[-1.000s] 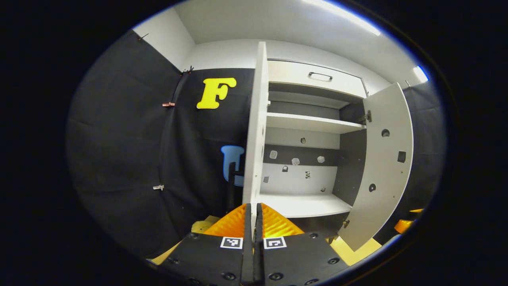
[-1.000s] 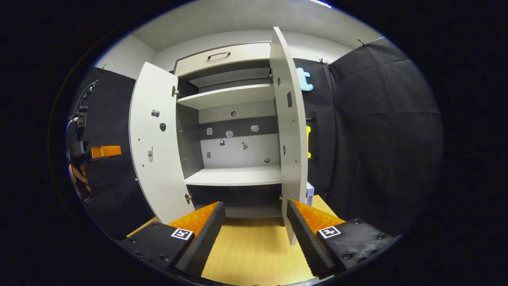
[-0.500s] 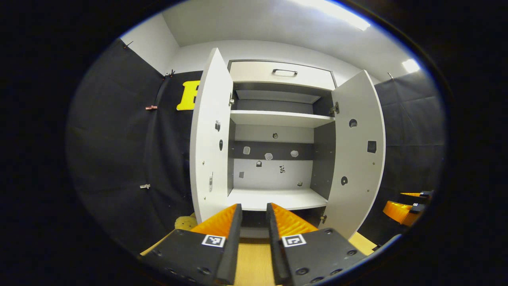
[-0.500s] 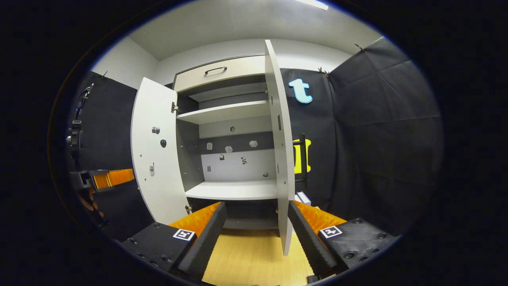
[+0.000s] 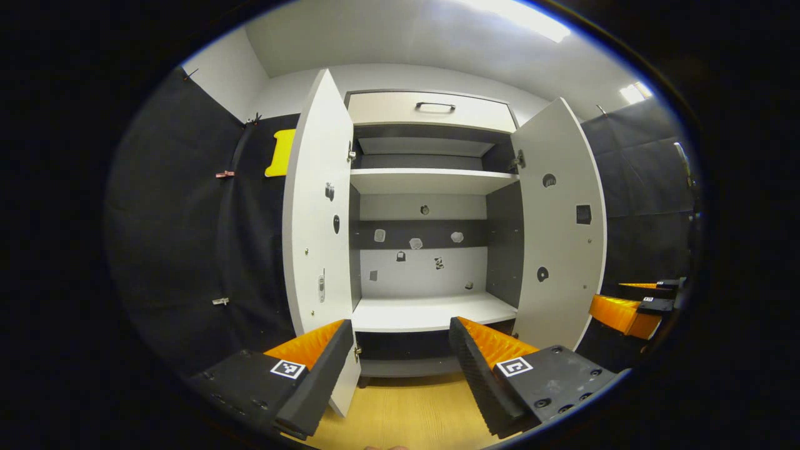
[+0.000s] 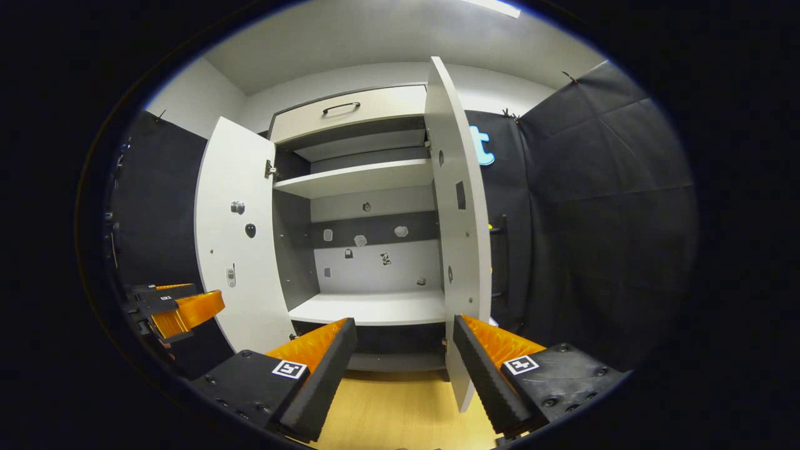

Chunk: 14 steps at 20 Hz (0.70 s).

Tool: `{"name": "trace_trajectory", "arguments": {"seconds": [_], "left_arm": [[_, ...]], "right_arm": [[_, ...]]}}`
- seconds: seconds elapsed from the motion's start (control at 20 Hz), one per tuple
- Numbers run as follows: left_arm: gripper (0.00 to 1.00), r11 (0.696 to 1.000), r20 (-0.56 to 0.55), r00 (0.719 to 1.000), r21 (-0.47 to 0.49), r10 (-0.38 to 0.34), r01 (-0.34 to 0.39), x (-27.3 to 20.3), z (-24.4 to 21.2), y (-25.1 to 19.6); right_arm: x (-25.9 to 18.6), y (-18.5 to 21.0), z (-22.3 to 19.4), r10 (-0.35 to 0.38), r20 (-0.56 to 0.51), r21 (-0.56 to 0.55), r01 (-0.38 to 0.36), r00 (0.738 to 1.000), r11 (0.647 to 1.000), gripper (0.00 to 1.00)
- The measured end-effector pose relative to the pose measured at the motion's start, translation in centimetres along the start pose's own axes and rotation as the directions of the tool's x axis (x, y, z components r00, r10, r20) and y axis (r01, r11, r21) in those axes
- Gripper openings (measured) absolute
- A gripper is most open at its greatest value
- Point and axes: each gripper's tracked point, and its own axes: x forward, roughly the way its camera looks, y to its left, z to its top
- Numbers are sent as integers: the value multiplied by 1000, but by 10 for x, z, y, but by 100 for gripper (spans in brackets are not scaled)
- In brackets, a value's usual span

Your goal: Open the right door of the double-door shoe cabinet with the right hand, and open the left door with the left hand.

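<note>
The white double-door shoe cabinet faces me with both doors swung out. In the left gripper view the left door stands edge-out just beyond my left gripper, which is open and holds nothing. The right door angles out, with my right gripper low beside it. In the right gripper view the right door hangs just past the open, empty right gripper. The left door is wide open there, and the left gripper sits low beside it.
Inside are two bare white shelves and a dark back panel. A closed drawer with a dark handle tops the cabinet. Pale wood flooring lies in front. Black cloth walls close in on both sides.
My left gripper, shut on the left door's edge a second ago, has let go, opened wide and drawn back to face the cabinet. The right gripper stayed open, shifting slightly.
</note>
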Motion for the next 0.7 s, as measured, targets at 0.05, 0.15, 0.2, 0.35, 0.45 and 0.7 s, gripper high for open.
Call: {"name": "trace_trajectory", "arguments": {"seconds": [0.05, 0.15, 0.2, 0.35, 0.45, 0.7], "left_arm": [[95, 1000, -5, 1000, -11, -2, 2, 1, -4, 3], [95, 1000, 0, 1000, -16, -7, 7, 4, -8, 11], [95, 1000, 3, 1000, -4, -18, 18, 7, -10, 15], [95, 997, -9, 998, 47, -61, 61, 18, -16, 20], [95, 995, 1, 996, 39, -87, 87, 25, -14, 16], [95, 995, 14, 995, 6, -97, 96, 30, -18, 3]], "right_arm": [[2, 2, -5, -8, -4, -8, 8, 1000, 1000, 98], [10, 1, -10, -30, -1, -26, 30, 1000, 999, 98], [16, 3, -12, -39, -1, -34, 39, 999, 999, 98], [25, 7, -13, -61, 5, -53, 61, 998, 997, 98], [26, 10, -10, -74, 20, -52, 75, 997, 996, 98], [32, 12, -13, -76, 38, -42, 77, 996, 996, 98]]}}
